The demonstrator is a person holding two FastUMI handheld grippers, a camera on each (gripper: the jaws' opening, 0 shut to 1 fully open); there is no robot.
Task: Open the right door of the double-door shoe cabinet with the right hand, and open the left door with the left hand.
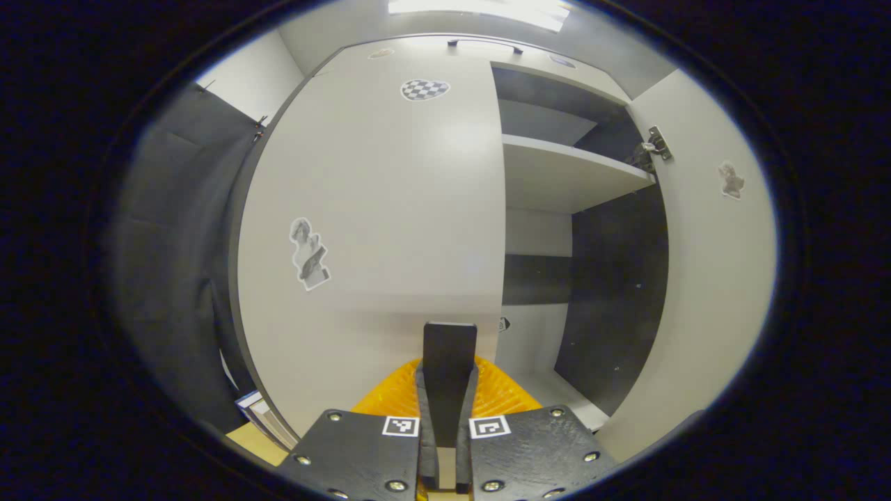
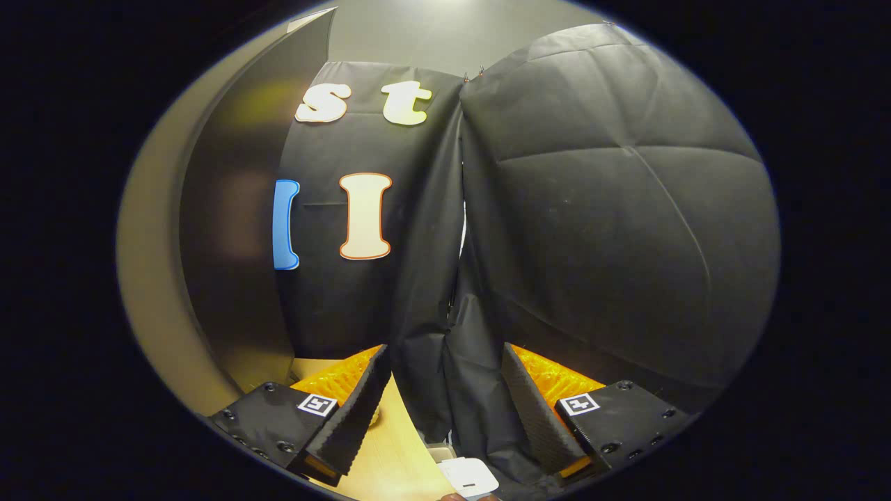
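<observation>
In the left gripper view, the left gripper (image 1: 449, 348) sits at six o'clock with its two fingers pressed flat together, nothing between them, their joined tip close to the lower part of the left door (image 1: 376, 229), near that door's free edge; whether the tip touches the panel cannot be told. The left door is closed and fills the frame from nine o'clock to the centre. On it are a checkered sticker (image 1: 424, 89) at twelve o'clock and a statue-figure sticker (image 1: 308, 253) at nine o'clock. At the top of the shoe cabinet (image 1: 487, 52) a dark bar handle (image 1: 485, 44) lies at twelve o'clock. From one to three o'clock the right door (image 1: 710, 278) stands swung open, its hinge (image 1: 654, 145) at two o'clock and a small sticker (image 1: 731, 179) beside it on the panel. Between the doors the inside is exposed, with a pale shelf (image 1: 564, 174) at one o'clock and dark inner walls beneath it.

In the right gripper view, the right gripper (image 2: 445, 390) is spread wide at six o'clock, holding nothing, and faces the black cloth wall (image 2: 612, 229). The right door (image 2: 230, 229) curves along nine o'clock, apart from the fingers. A wooden surface (image 2: 393, 459) lies at six o'clock under them.
</observation>
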